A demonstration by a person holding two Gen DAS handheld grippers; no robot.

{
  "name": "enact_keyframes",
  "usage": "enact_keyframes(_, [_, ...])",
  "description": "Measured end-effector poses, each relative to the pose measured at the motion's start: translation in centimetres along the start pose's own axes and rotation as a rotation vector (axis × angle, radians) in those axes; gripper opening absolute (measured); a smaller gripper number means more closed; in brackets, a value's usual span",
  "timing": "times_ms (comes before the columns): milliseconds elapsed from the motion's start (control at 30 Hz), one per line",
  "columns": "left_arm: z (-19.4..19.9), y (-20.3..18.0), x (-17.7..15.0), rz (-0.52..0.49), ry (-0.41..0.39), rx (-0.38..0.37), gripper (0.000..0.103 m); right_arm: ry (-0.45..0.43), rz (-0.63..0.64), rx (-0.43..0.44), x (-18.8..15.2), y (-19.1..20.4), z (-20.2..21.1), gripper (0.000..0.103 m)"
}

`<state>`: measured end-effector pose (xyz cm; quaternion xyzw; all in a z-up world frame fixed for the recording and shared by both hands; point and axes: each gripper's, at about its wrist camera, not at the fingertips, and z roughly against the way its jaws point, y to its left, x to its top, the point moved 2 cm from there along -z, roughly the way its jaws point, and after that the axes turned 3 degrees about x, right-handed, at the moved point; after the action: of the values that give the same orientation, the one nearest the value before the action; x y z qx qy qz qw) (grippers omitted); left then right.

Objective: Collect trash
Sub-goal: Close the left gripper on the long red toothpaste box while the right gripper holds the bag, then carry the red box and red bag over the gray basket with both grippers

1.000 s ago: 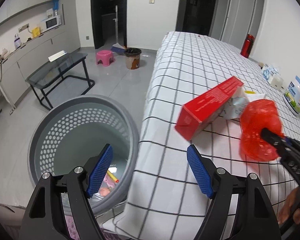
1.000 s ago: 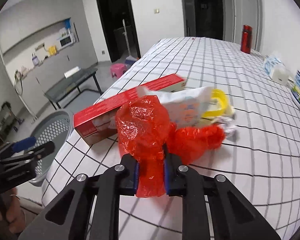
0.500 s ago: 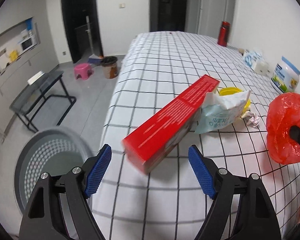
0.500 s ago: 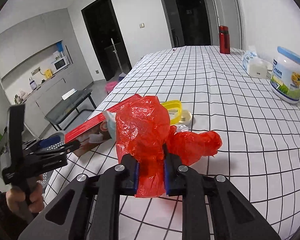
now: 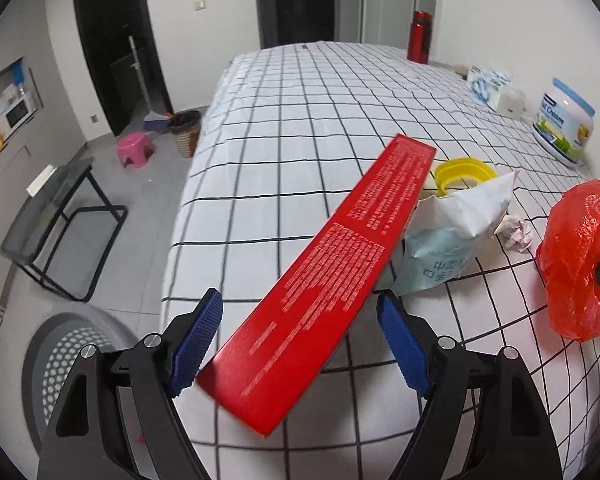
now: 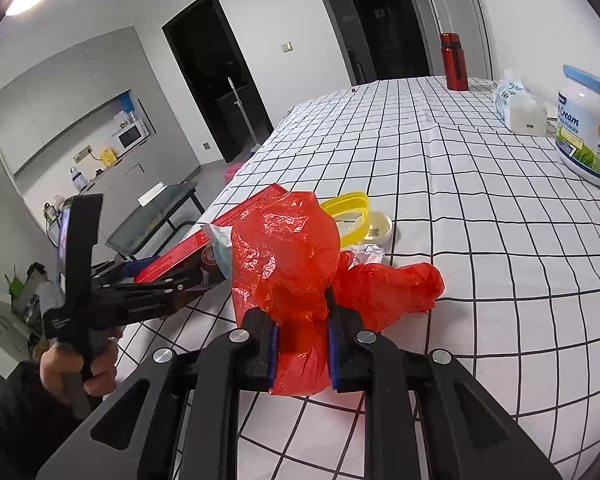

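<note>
Checked table (image 5: pixel 300 120) | left gripper (image 5: pixel 300 344) apart, straddling red box (image 5: pixel 332 272) | right gripper (image 6: pixel 302 344) clamps red bag (image 6: pixel 288 264)

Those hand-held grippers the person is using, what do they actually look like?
Each hand-held gripper is a black plastic frame with silver bolts and two fingers tipped with ribbed blue pads. The left hand-held gripper and the right hand-held gripper look alike. The left has a black pistol-style handle. The person's sleeve is dark.

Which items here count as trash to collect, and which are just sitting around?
Job:
red plastic bag, held in right tongs
long red box, between open left tongs
torn white packet
crumpled paper
grey basket

Bystanders:
red flask
cream jar
tissue pack
</note>
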<state>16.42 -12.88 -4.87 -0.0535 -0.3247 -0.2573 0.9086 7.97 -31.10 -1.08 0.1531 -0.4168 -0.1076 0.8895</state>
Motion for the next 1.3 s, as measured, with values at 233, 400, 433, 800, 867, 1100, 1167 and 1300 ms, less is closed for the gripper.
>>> enact_keyframes(233, [-0.6, -1.3, 0.0, 0.0, 0.01, -0.066, 0.061, 0.006, 0.003, 0.001, 0.0, 0.0, -0.3, 0.018])
enact_keyframes(400, [0.0, -2.0, -0.6, 0.013, 0.008, -0.105, 0.034, 0.01, 0.009, -0.006, 0.0, 0.0, -0.4, 0.018])
enact_keyframes(433, [0.3, -2.0, -1.0, 0.018, 0.0, -0.1, 0.034, 0.01, 0.01, -0.008, 0.0, 0.1, -0.5, 0.018])
enact_keyframes(800, [6.0, 1.9, -3.5, 0.169, -0.094, -0.033, 0.034, 0.008, 0.06, -0.015, 0.0, 3.2, 0.2, 0.018])
enact_keyframes(867, [7.5, 3.1, -4.1, 0.196, -0.119, -0.019, 0.034, 0.003, 0.079, 0.0, 0.0, 4.6, 0.4, 0.018])
enact_keyframes(1100, [10.9, 7.4, -6.8, 0.267, -0.147, 0.06, 0.034, 0.017, 0.133, 0.086, -0.5, 9.7, -1.3, 0.018])
enact_keyframes(1167, [11.6, 9.0, -7.9, 0.296, -0.146, 0.085, 0.034, 0.024, 0.158, 0.116, -0.7, 11.6, -2.0, 0.018])
enact_keyframes(1300, [12.7, 11.9, -9.7, 0.345, -0.145, 0.111, 0.034, 0.053, 0.216, 0.179, -1.1, 15.7, -3.9, 0.018])
